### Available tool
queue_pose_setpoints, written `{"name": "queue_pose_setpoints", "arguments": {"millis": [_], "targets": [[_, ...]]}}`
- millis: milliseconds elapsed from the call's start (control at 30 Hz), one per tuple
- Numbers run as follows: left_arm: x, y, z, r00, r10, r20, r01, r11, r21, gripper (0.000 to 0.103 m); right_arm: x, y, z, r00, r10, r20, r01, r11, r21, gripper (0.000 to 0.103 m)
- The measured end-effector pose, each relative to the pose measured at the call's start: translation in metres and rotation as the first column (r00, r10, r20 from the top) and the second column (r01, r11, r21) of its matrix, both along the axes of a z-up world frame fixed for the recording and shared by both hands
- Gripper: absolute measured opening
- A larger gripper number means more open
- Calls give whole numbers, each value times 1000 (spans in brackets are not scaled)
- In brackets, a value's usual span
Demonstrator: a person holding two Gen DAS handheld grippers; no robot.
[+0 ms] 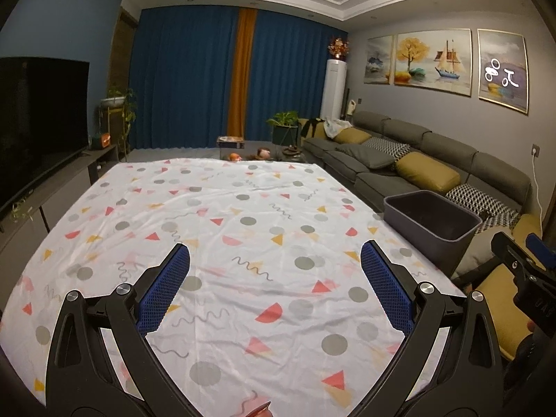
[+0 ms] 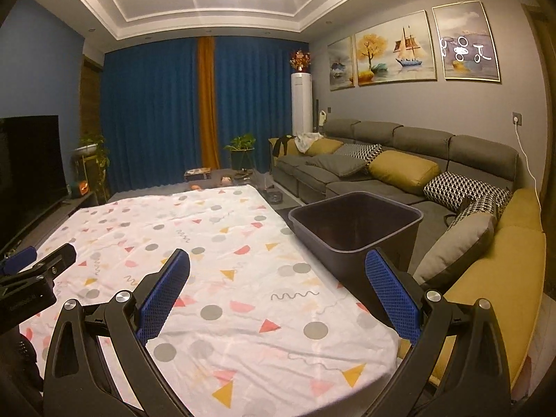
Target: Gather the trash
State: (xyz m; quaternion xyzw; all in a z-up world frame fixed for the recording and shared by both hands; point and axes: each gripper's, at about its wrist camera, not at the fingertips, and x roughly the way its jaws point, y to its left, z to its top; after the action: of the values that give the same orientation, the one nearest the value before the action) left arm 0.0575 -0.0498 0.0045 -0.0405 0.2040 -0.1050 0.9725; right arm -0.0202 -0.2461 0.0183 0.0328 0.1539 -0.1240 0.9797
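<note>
A dark grey bin (image 1: 431, 219) stands off the table's right edge, against the sofa; its inside looks dark and I cannot make out its contents (image 2: 354, 222). My left gripper (image 1: 275, 253) hovers open over the patterned tablecloth (image 1: 215, 208), nothing between its blue pads (image 1: 163, 292). My right gripper (image 2: 278, 257) is open too, above the cloth's right side with its right finger in front of the bin. Each gripper shows at the edge of the other's view: right gripper (image 1: 517, 243), left gripper (image 2: 45, 253). A small pinkish crumpled thing (image 1: 259, 410) peeks in at the bottom edge.
A grey sofa (image 2: 399, 139) with yellow and patterned cushions runs along the right wall. A dark TV (image 1: 38, 114) on a low cabinet lines the left side. Potted plants (image 1: 283, 121) and small floor items sit beyond the table's far edge, before blue curtains.
</note>
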Motion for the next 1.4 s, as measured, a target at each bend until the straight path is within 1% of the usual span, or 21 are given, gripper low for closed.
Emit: {"name": "queue_pose_setpoints", "arguments": {"millis": [267,1400], "targets": [[-7,7,3,1000,18,3,-18,1000,-1,97,-6,6,3,1000,13,14,-13,1000,0,97],[-12,4,3,1000,8,-5,-8,1000,5,97,-11,2,3,1000,11,18,-11,1000,14,97]]}}
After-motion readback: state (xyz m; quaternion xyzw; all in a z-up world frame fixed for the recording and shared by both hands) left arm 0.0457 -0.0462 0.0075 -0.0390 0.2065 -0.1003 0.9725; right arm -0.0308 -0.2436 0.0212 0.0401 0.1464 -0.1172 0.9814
